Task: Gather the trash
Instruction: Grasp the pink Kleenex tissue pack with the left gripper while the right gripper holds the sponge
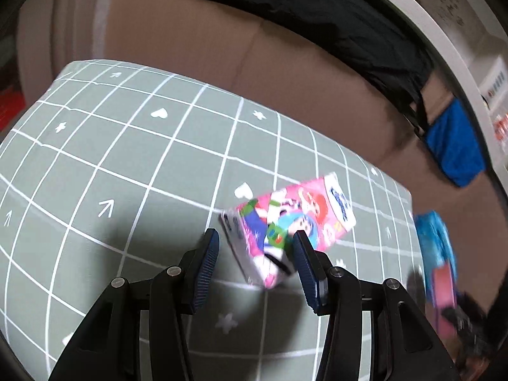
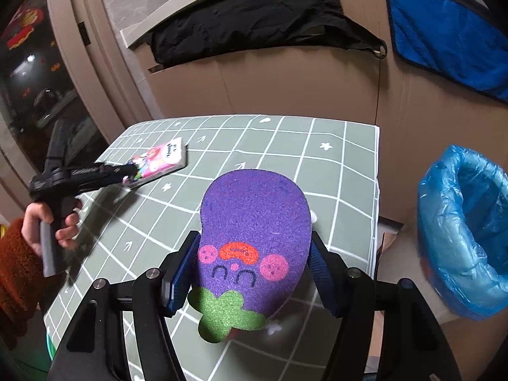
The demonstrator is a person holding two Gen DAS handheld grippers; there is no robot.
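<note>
A pink cartoon-printed tissue pack [image 1: 285, 219] lies flat on the green grid-patterned table [image 1: 95, 158]. My left gripper [image 1: 255, 238] is open, low over the pack's near end. The pack's corner sits between the fingers, and the left pad stands clear of it. From the right wrist view the same pack [image 2: 165, 155] is at the table's far left with the left gripper [image 2: 127, 171] at its end. My right gripper [image 2: 254, 236] is shut on a purple eggplant-shaped sponge [image 2: 254, 222] with a drawn face, held above the table [image 2: 317, 165].
A bin lined with a blue bag [image 2: 463, 222] stands beside the table's right edge. Cardboard boxes [image 2: 285, 79] rise behind the table, draped with a black garment [image 2: 254, 16] and a blue cloth [image 2: 444, 38]. A hand in an orange-brown sleeve [image 2: 19, 270] holds the left gripper.
</note>
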